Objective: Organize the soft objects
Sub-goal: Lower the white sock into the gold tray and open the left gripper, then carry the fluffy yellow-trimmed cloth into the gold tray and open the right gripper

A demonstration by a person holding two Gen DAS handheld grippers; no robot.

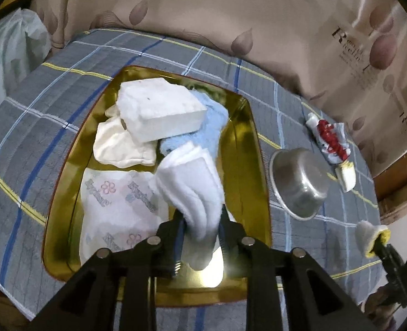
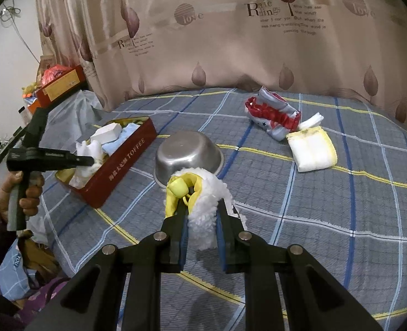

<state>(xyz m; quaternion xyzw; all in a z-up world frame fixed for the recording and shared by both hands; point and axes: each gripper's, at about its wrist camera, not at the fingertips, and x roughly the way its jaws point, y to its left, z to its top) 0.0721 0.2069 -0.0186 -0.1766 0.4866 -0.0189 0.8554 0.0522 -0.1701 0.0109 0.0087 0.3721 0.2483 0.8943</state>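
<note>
My left gripper hangs over the gold-lined toffee tin with a folded white cloth filling the gap between its fingers and touching both. In the tin lie a white foam block, a light blue towel, a cream cloth and a printed tissue pack. My right gripper is shut on a white fluffy mitt with yellow lining, held above the checked bedspread to the right of the tin's red wall. The right wrist view shows the left gripper at the tin with the white cloth at its tip.
An upturned steel bowl sits between the tin and the mitt. Farther right lie a red and grey cloth bundle and a white pad with yellow edges. A printed curtain hangs behind the bed. Bags and boxes crowd the left side.
</note>
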